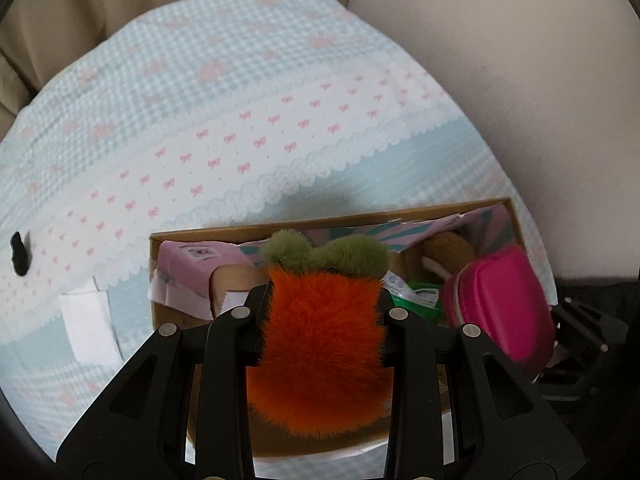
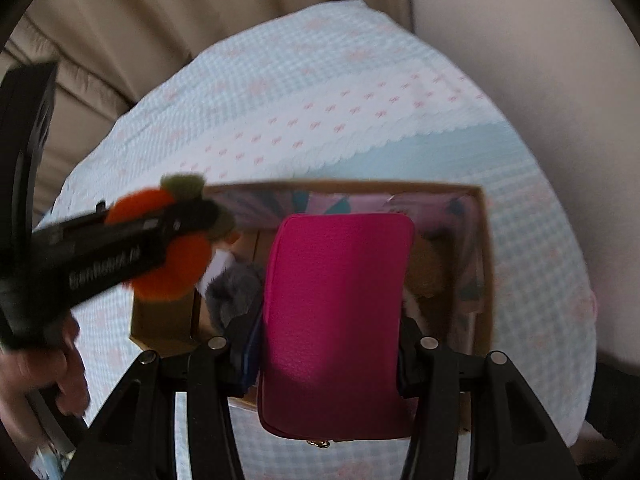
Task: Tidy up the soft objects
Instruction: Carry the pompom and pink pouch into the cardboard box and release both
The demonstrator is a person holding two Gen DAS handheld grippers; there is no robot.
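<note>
Over the cardboard box (image 1: 192, 236) on the gingham bedspread (image 1: 200, 80), both grippers arrive loaded. The left gripper (image 1: 320, 312) is clamped on a fuzzy orange carrot plush (image 1: 320, 344) with green tufts, held above the box's middle. The right gripper (image 2: 332, 344) squeezes a magenta zip pouch (image 2: 340, 300) between its pads, hanging over the right half of the box.

Several soft things already lie inside: a pink pillow-like item (image 1: 196, 260) at the left end, a brown plush (image 1: 444, 252) near the far right corner, a grey furry toy (image 2: 236, 288) and a green packet (image 1: 420, 300).

Judging by this, the sorting is well advanced: the carrot and pouch remain to be lowered and let go. Out on the bedspread, a small black object (image 1: 19, 252) and a white folded piece (image 1: 88, 328) may still need collecting.
</note>
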